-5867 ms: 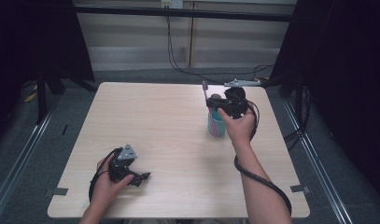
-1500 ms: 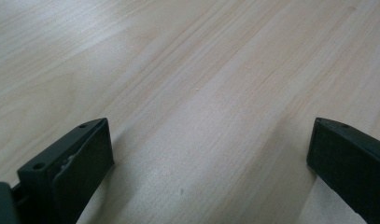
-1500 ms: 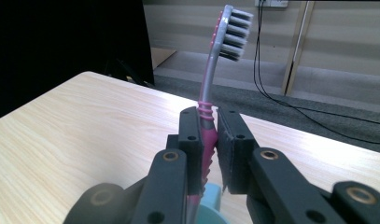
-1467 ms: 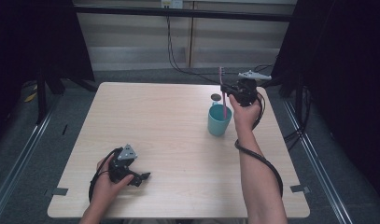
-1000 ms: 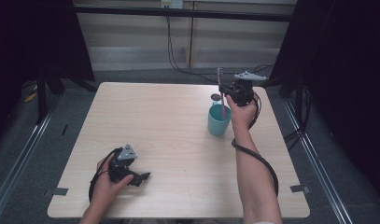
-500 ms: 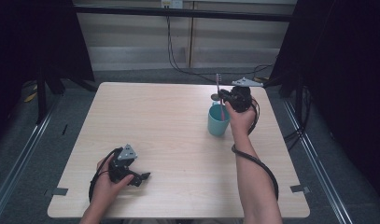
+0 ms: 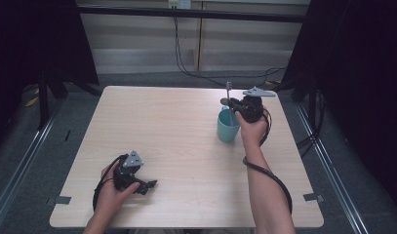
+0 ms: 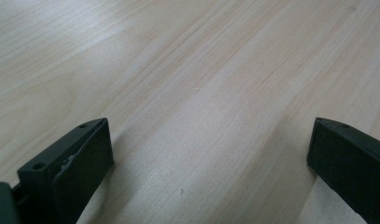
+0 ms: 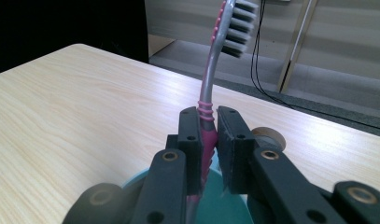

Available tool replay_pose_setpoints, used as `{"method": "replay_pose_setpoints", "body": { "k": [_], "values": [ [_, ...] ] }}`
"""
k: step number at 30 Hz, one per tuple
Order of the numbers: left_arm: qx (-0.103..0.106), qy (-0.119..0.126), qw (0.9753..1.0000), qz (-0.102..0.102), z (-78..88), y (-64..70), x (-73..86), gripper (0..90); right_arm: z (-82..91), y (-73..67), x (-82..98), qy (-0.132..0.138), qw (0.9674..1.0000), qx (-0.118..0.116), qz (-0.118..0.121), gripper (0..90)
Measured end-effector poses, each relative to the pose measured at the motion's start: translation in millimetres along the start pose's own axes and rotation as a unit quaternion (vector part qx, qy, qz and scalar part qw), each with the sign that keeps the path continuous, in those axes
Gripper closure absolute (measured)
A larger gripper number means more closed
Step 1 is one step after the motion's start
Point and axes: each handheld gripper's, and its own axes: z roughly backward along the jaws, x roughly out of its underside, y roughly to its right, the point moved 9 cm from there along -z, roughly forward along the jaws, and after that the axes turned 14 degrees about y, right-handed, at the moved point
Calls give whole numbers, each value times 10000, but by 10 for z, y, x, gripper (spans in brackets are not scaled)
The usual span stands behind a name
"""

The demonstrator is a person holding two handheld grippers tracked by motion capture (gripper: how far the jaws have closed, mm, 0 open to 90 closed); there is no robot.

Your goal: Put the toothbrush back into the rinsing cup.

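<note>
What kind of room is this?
Probably a lab or recording booth, not a home: a bare wooden table, black curtains around it, cables on the floor, and a cabled hand-held gripper.

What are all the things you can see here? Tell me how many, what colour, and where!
toothbrush: one, pink and grey with dark bristles, upright, bristles up, lower end in the cup
cup: one, teal, right part of the table
small round thing: one, tan, on the table just behind the cup; too blurred to name
table: one, light wood, middle of the room
cables: black, on the floor behind the table
left hand-held gripper: one, black, jaws open, low over the table's near left
right hand-held gripper: one, black, shut on the toothbrush above the cup
</note>
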Motion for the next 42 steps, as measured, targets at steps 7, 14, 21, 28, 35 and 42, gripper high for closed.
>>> {"method": "replay_pose_setpoints", "body": {
  "k": [7, 14, 21, 28, 35, 42],
  "values": [
    [21, -42, 10000, -53, 6, -5, 5, 0, 64, -21, 26, -13, 10000, -17, -29, 803],
    [22, -43, 10000, -54, 7, -5, 5, 0, 124, -25, 100, -56, 10000, -23, -32, 802],
    [19, -44, 10000, -59, 7, -7, 5, 0, 168, -23, 182, -130, 9999, -8, -45, 800],
    [22, -44, 10000, -56, 7, -6, 5, 0, 177, -42, 207, -217, 9998, -32, -41, 796],
    [23, -45, 10000, -56, 7, -6, 5, 0, 152, -65, 206, -284, 9996, -39, -10, 775],
    [23, -45, 10000, -57, 7, -6, 5, 0, 147, -87, 200, -325, 9994, -34, 84, 708]
  ]
}}
